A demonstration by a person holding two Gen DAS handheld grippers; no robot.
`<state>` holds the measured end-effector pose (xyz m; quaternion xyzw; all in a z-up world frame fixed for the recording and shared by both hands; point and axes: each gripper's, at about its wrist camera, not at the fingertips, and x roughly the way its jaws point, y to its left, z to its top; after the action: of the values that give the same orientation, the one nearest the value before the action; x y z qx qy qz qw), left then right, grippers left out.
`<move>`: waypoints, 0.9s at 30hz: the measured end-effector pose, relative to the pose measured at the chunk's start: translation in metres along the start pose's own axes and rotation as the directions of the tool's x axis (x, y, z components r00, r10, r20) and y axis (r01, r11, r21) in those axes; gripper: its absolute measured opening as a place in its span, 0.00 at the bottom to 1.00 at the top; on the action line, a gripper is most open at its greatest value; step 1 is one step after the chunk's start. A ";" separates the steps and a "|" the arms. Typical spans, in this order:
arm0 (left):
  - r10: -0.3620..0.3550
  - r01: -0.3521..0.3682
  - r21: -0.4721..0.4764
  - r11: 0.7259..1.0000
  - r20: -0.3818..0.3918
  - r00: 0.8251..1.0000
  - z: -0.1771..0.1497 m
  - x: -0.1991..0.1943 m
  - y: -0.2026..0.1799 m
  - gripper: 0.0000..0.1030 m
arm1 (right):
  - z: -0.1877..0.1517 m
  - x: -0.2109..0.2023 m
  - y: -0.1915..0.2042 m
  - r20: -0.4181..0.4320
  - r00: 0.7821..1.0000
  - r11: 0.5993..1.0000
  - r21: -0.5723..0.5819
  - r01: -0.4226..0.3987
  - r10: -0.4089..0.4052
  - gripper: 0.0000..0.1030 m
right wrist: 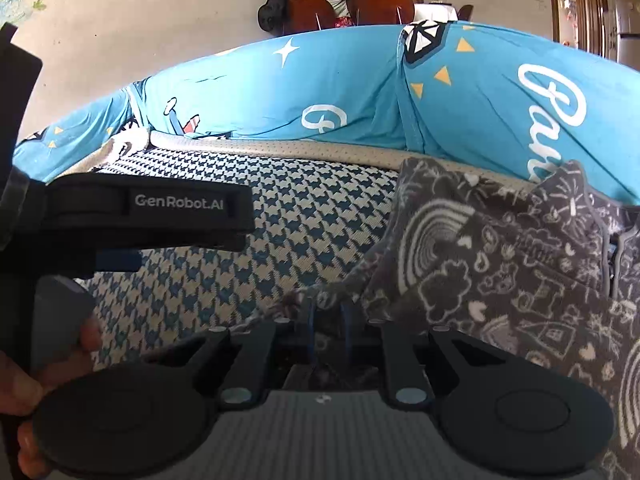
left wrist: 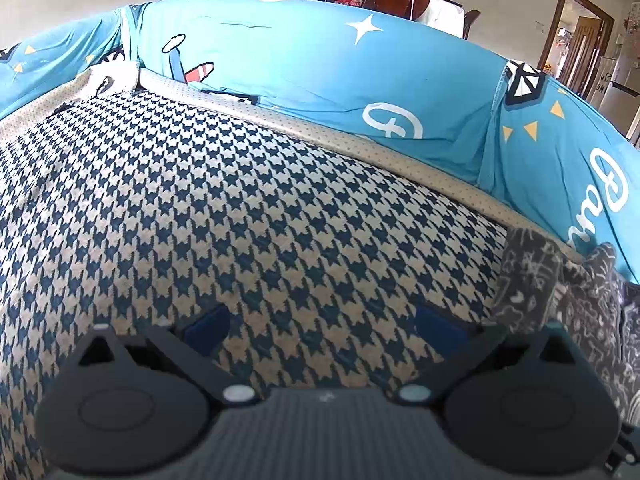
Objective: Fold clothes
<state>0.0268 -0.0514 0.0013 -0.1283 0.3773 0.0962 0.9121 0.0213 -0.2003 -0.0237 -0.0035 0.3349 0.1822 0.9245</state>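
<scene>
A dark grey garment (right wrist: pixel 500 264) with white doodle print lies bunched at the right of the houndstooth sofa seat (right wrist: pixel 312 216). My right gripper (right wrist: pixel 329 320) is shut on a corner of this garment, and the cloth runs from the blue pads up and to the right. My left gripper (left wrist: pixel 322 326) is open and empty, low over the houndstooth seat (left wrist: pixel 240 208), with its blue pads wide apart. The garment's edge (left wrist: pixel 532 272) shows at the right of the left wrist view. The left gripper body (right wrist: pixel 132 212) shows at the left of the right wrist view.
A blue cartoon-print cover (left wrist: pixel 320 72) drapes the sofa back and both ends. It also fills the back of the right wrist view (right wrist: pixel 360 92). Brown chairs (right wrist: pixel 348 4) with piled cloth stand behind the sofa. A doorway (left wrist: pixel 576 36) is at the far right.
</scene>
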 end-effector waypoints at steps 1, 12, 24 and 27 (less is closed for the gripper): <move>-0.002 0.002 0.002 1.000 0.001 1.000 0.000 0.000 -0.001 1.00 | 0.000 -0.001 0.000 -0.007 1.000 1.000 -0.002 -0.005 0.005 0.18; -0.031 0.031 0.044 0.999 0.011 0.999 -0.002 -0.006 -0.008 1.00 | 0.001 -0.042 -0.011 -0.034 0.999 0.980 0.198 0.018 -0.011 0.17; -0.122 0.118 0.180 0.977 0.013 0.992 -0.020 -0.010 -0.036 1.00 | -0.014 -0.103 -0.082 -0.032 0.969 0.874 0.426 0.233 -0.243 0.18; -0.134 0.127 0.194 0.973 0.025 0.991 -0.020 -0.009 -0.043 1.00 | -0.021 -0.117 -0.103 -0.026 0.962 0.841 0.479 0.251 -0.273 0.18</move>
<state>0.0189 -0.0987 0.0004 -0.0625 0.3583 0.0015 0.9315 -0.0401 -0.3381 0.0210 0.1829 0.3458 -0.0340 0.9197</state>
